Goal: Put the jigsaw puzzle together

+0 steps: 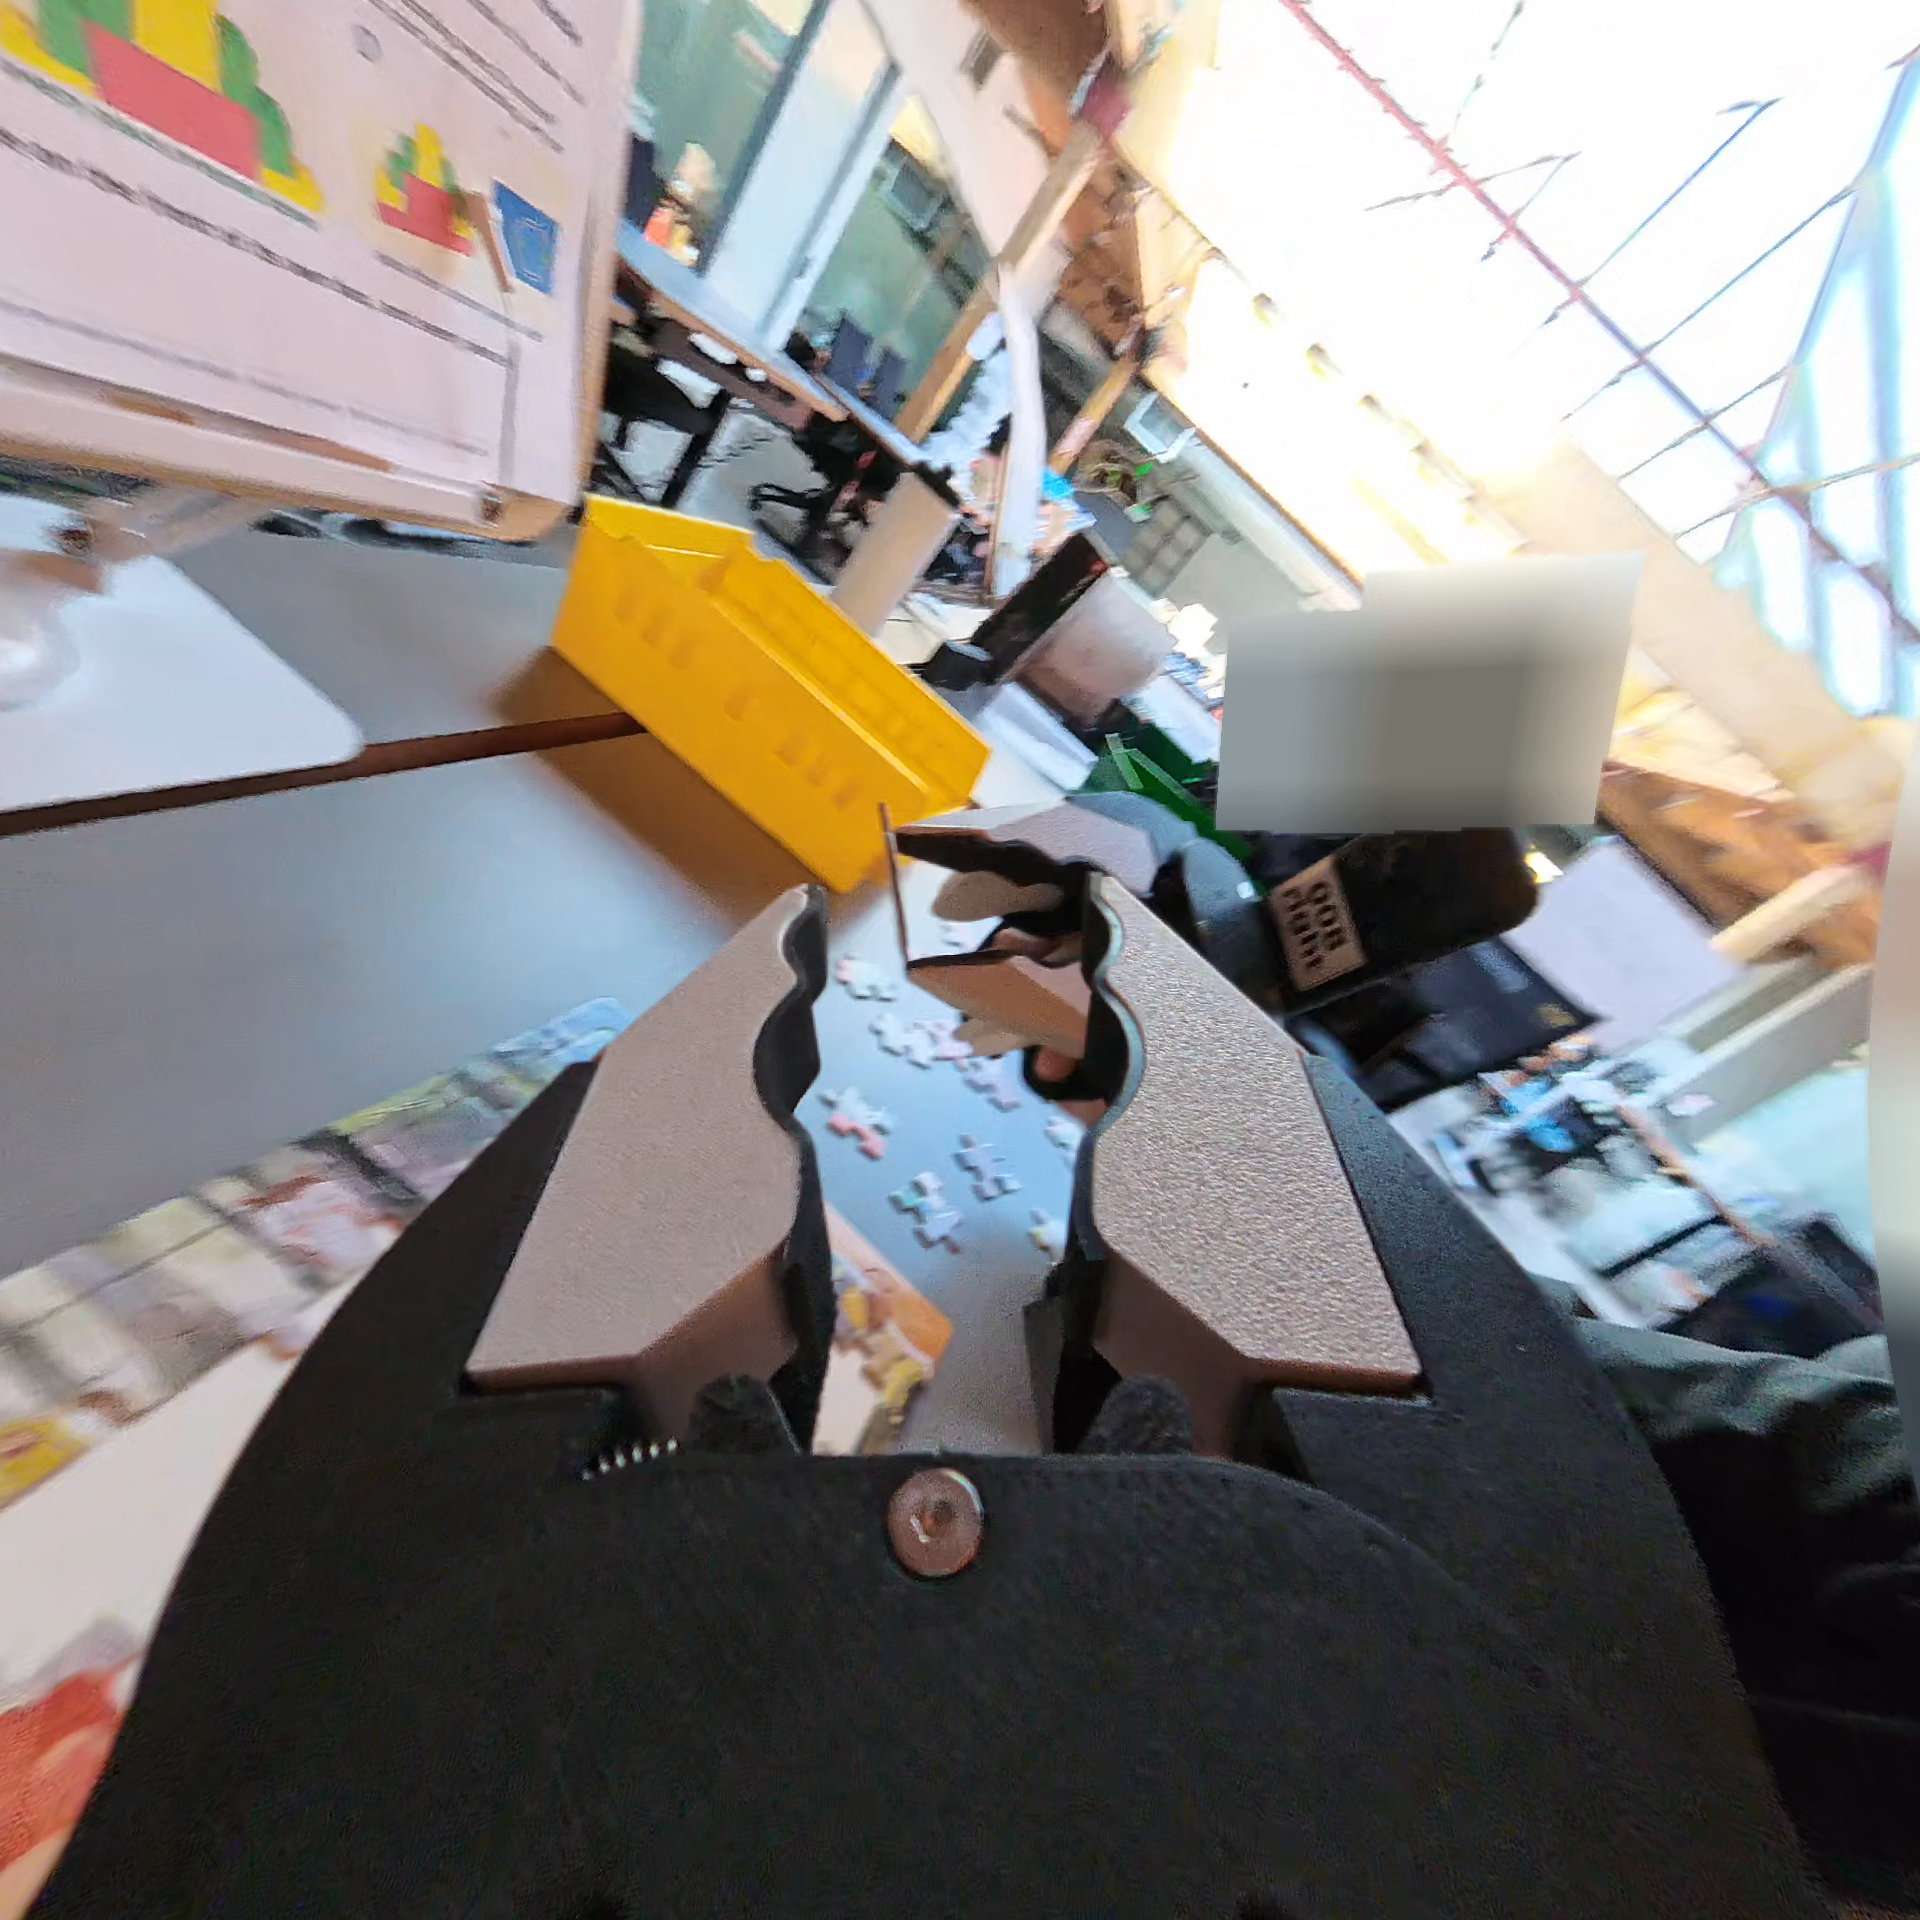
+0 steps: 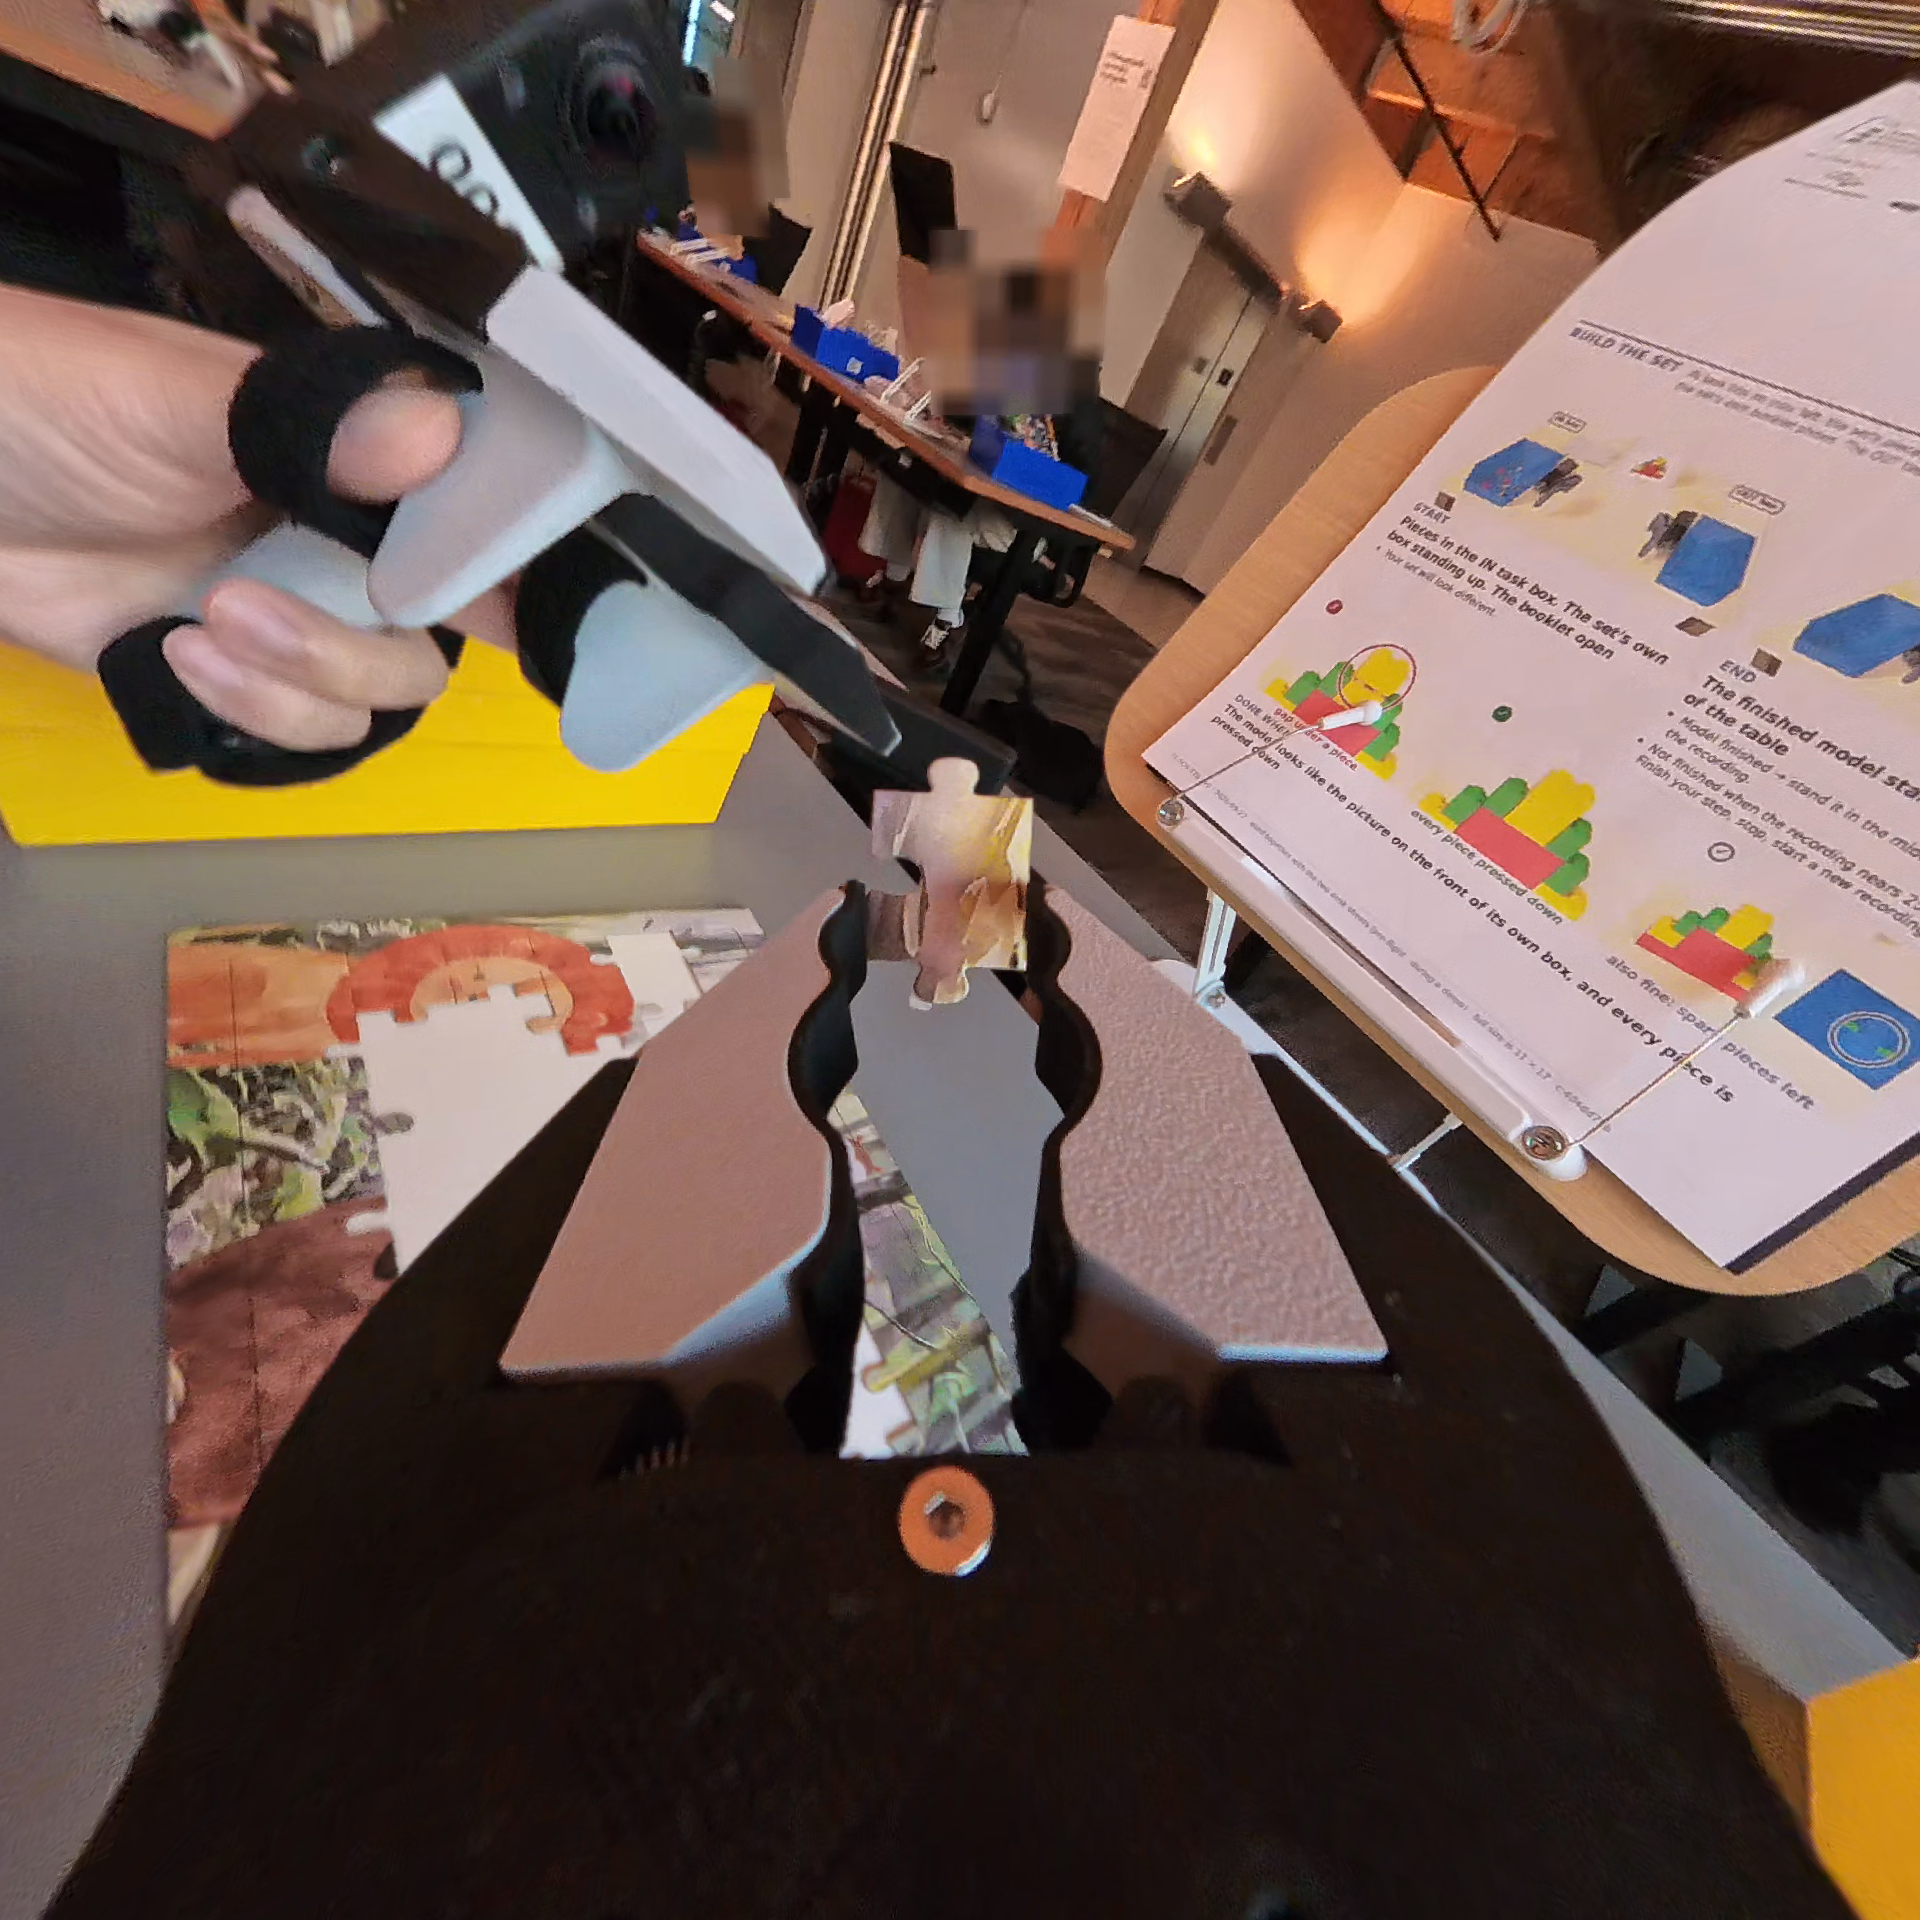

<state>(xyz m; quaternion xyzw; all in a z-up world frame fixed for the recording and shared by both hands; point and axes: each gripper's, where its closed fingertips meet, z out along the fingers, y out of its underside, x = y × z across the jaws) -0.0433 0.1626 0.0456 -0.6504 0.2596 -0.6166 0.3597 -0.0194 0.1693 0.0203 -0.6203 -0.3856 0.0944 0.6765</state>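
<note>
My right gripper (image 2: 948, 904) is shut on a puzzle piece (image 2: 961, 883) with a pale, yellowish print and holds it upright above the grey table. The partly built puzzle (image 2: 281, 1039) lies flat to the left below it, with white gaps. It also shows in the left wrist view (image 1: 260, 1236). My left gripper (image 1: 951, 920) is open and empty, and its tips point at the held piece, seen edge-on (image 1: 891, 883). Whether it touches the piece I cannot tell. In the right wrist view the left gripper (image 2: 862, 717) comes in from the upper left, held by a hand (image 2: 125, 499). Several loose pieces (image 1: 914, 1143) lie on the table.
A yellow bin (image 1: 748, 686) stands on the table behind the puzzle and also shows in the right wrist view (image 2: 364, 769). A slanted instruction board (image 2: 1558, 779) stands at the right. Another yellow object (image 2: 1860, 1766) is at the bottom right. Desks and seated people are in the background.
</note>
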